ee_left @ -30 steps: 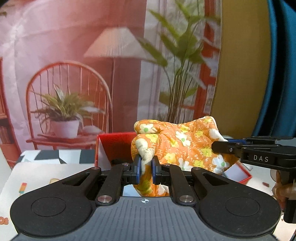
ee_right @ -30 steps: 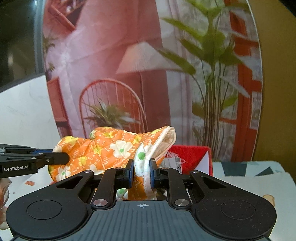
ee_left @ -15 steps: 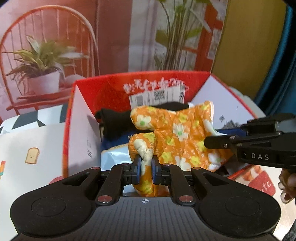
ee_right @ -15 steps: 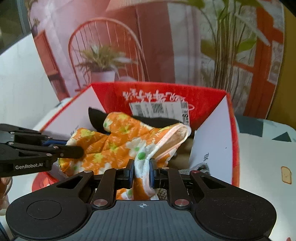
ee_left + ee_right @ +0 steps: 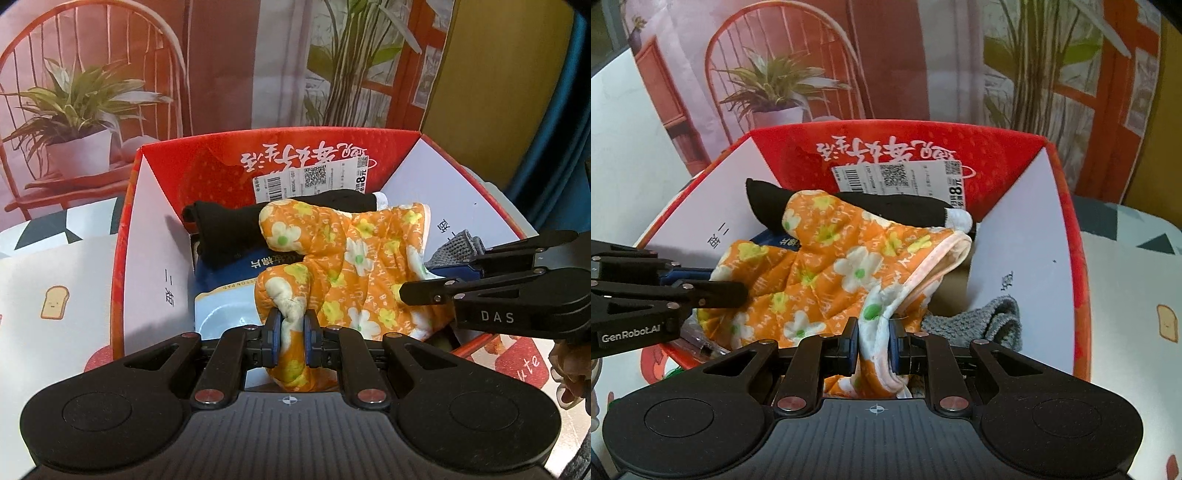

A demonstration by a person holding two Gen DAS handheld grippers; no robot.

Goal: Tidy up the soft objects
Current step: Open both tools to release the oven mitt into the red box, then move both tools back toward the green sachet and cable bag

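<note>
- The white table cover printed with small toast pictures lies under the box; behind stands a backdrop showing a red chair and potted plants.
- A blue packet is mostly hidden and its print is hard to read.
- The red cardboard box with white inner walls holds a black cloth, a grey knitted piece and the orange flowered oven mitt.
- The left gripper is clamped on the mitt's thumb, the right gripper on its cuff edge.

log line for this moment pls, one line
stage: placing | held: orange floral mitt | left gripper: shut on mitt thumb end | right gripper: shut on mitt cuff | mitt over red box, not released
</note>
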